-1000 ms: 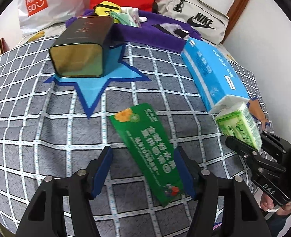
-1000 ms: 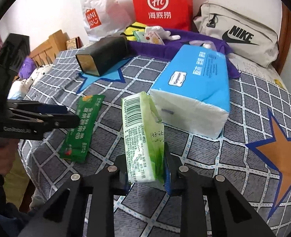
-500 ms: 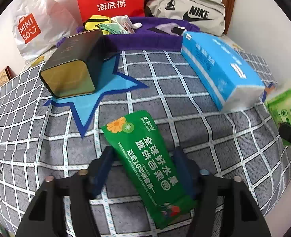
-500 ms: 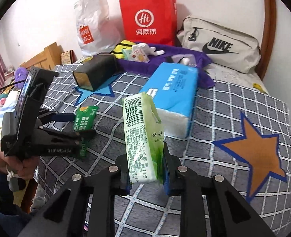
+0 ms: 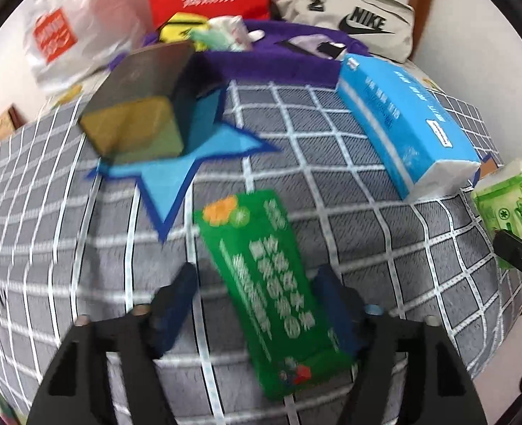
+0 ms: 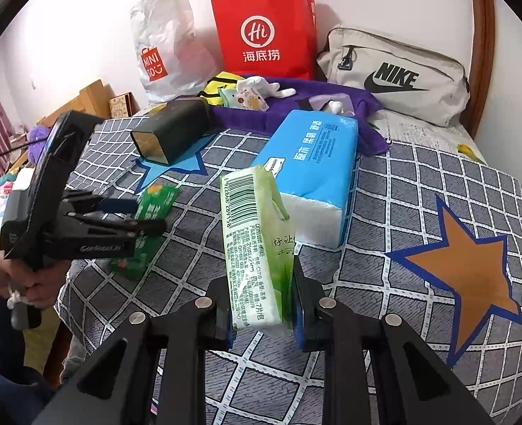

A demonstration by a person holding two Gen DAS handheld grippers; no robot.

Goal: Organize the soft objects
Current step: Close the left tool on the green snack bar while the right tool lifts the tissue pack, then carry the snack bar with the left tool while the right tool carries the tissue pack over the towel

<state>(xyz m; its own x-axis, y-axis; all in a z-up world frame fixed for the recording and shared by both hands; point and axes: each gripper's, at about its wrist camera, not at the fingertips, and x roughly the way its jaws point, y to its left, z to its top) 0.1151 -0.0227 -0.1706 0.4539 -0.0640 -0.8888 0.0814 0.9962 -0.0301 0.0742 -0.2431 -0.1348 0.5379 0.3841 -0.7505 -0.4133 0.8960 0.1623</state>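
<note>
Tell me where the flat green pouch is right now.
The flat green pouch lies on the checked bedspread between the open left tongs, below the blue star patch in the left wrist view.

We see a flat green snack pouch point(image 5: 266, 283) lying on the checked bedspread, a light-green tissue pack point(image 6: 257, 248) held upright above it, and a large blue tissue pack point(image 6: 310, 173) lying just behind.

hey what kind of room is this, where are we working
Most likely a bedroom: the work surface is a bed with a grey checked, star-patterned bedspread, a wooden headboard curves up against the wall behind it, and shopping bags such as the red paper bag are stacked along the wall.
</note>
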